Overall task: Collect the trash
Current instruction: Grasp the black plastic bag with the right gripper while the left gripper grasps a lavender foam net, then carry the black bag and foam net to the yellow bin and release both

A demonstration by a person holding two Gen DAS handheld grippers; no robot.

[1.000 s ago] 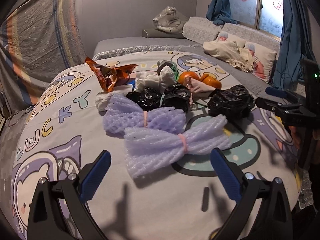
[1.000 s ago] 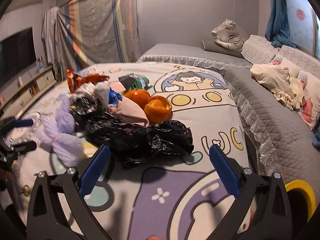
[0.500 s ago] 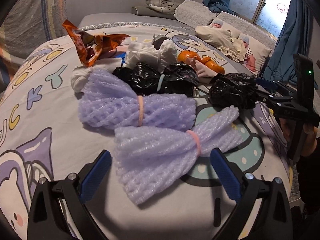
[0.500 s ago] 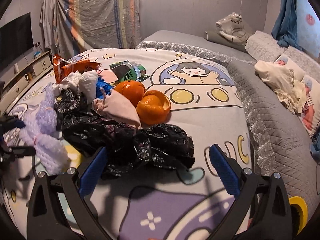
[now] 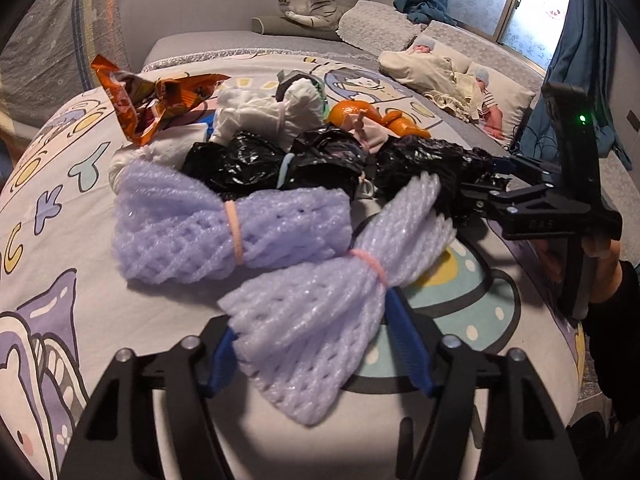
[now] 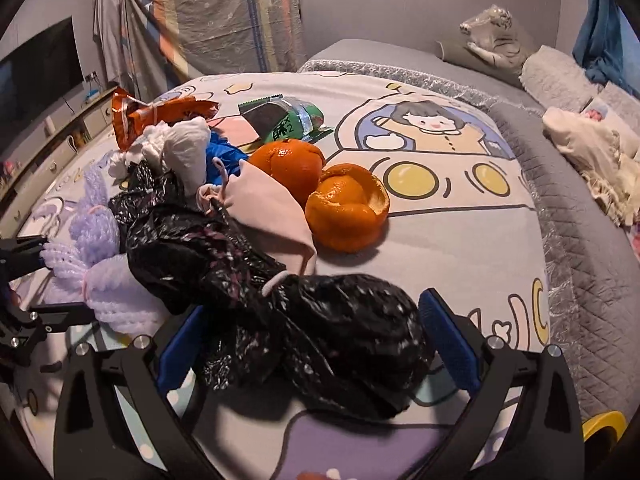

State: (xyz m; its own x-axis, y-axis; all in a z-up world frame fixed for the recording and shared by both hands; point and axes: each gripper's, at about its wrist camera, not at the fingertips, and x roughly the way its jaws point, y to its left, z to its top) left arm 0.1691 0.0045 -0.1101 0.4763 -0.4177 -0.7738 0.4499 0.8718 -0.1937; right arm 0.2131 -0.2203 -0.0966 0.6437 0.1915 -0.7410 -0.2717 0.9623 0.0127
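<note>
Trash lies heaped on a cartoon-print bed cover. My left gripper has its blue pads against both sides of the nearest purple foam net, and its jaws are closing on it. A second purple foam net lies just behind. My right gripper is open and straddles a crumpled black plastic bag, which fills the gap between the fingers. In the left wrist view the right gripper reaches into that bag from the right, with a person's hand on its handle.
Behind lie more black bags, a white bundle, an orange snack wrapper, a pink cloth, orange peels and a green wrapper. A grey quilted bed edge runs along the right.
Both grippers have come forward and down onto the pile. The left jaws have narrowed around the near foam net. The right jaws keep their width and now straddle the black bag.
</note>
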